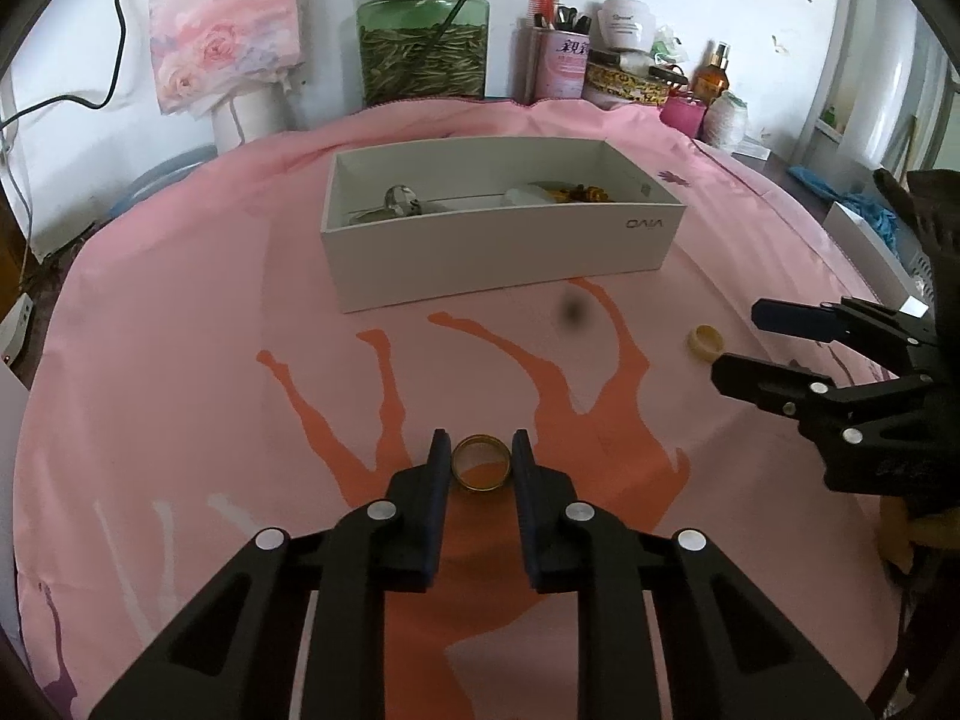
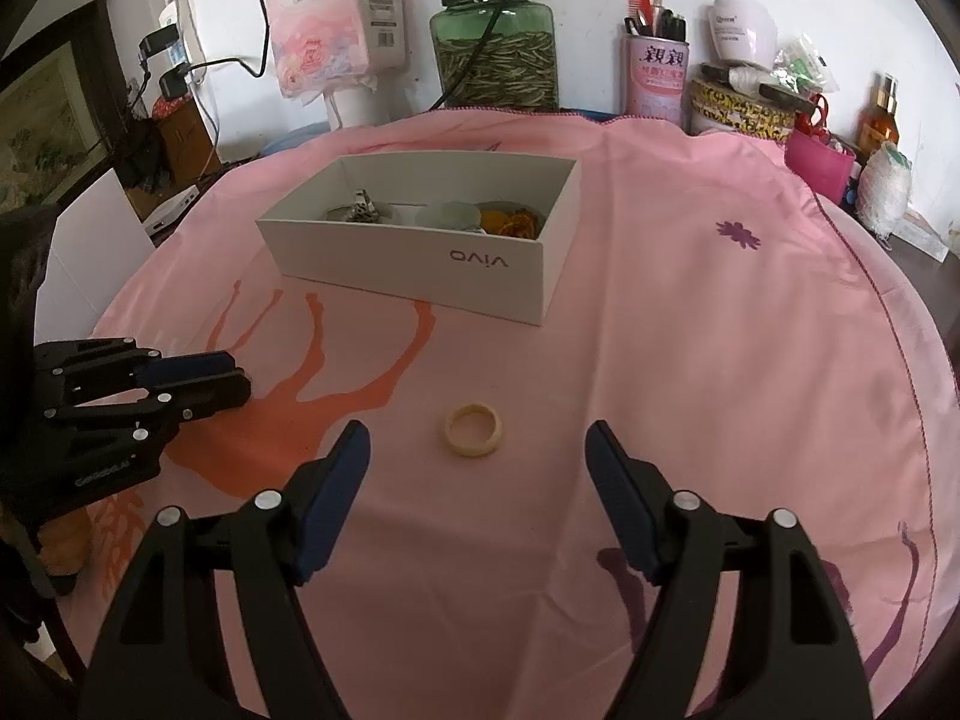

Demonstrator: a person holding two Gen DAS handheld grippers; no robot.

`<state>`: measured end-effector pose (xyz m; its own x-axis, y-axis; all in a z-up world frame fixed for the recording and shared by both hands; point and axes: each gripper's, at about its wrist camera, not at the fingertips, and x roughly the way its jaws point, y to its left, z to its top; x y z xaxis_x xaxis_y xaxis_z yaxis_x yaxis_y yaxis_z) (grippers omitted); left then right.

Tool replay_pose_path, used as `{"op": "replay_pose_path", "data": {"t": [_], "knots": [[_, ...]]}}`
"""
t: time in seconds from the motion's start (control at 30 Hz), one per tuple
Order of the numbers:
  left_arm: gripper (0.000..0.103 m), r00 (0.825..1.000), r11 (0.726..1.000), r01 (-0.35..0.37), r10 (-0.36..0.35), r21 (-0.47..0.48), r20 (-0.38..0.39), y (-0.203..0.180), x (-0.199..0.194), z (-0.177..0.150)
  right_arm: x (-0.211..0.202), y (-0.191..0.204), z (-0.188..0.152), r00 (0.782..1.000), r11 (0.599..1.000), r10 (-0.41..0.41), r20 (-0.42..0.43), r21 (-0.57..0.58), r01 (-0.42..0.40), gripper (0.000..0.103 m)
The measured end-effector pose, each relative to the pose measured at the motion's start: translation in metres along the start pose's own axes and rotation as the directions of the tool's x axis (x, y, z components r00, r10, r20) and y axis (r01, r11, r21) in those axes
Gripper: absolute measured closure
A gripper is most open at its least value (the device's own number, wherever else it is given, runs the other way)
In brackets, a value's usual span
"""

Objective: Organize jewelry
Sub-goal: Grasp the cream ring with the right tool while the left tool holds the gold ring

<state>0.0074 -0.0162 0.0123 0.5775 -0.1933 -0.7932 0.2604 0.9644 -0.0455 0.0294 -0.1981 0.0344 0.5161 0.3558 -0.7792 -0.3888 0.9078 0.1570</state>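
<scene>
While the left gripper (image 1: 480, 450) pinches the amber ring (image 1: 480, 461), the right gripper (image 2: 477, 450), spread, faces the cream ring (image 2: 474, 430); next, probably lift toward the box (image 1: 510, 240) ahead.

a round table under a pink cloth (image 2: 690, 360) carries a white open box (image 2: 432, 267), a gold ring (image 1: 480, 461) on the orange print, and a cream ring (image 2: 474, 430) well apart.

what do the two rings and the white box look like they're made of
Gold ring: probably metal, with a shiny yellow rim. Cream ring: matte and opaque, maybe plastic, resin or bone; unclear. White box: likely cardboard, with thin flat matte walls and a printed logo.
</scene>
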Motion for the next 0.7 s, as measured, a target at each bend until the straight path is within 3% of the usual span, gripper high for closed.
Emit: {"op": "replay_pose_path", "data": {"t": [0.13, 0.33, 0.4, 0.47, 0.7], "knots": [[0.082, 1.000, 1.000, -0.008, 0.008, 0.003, 0.005, -0.001, -0.001, -0.001, 0.006, 0.002, 0.002, 1.000, 1.000, 0.001, -0.021, -0.008, -0.001, 0.046], [0.082, 1.000, 1.000, -0.009, 0.009, -0.006, -0.003, 0.001, 0.001, 0.000, 0.012, 0.005, 0.006, 0.999, 0.999, -0.025, -0.036, -0.029, 0.024, 0.055], [0.082, 1.000, 1.000, -0.008, 0.008, -0.005, -0.003, 0.001, 0.001, 0.000, 0.013, 0.007, 0.007, 0.998, 0.998, -0.043, -0.037, -0.044, 0.041, 0.063], [0.082, 1.000, 1.000, -0.009, 0.009, -0.005, -0.003, 0.001, 0.001, 0.000, 0.013, 0.009, 0.006, 0.997, 0.996, -0.060, -0.038, -0.067, 0.057, 0.081], [0.082, 1.000, 1.000, -0.014, 0.014, 0.006, -0.004, 0.000, 0.001, 0.000, 0.010, 0.014, 0.003, 0.998, 0.994, -0.048, -0.033, -0.095, 0.045, 0.081]]}}
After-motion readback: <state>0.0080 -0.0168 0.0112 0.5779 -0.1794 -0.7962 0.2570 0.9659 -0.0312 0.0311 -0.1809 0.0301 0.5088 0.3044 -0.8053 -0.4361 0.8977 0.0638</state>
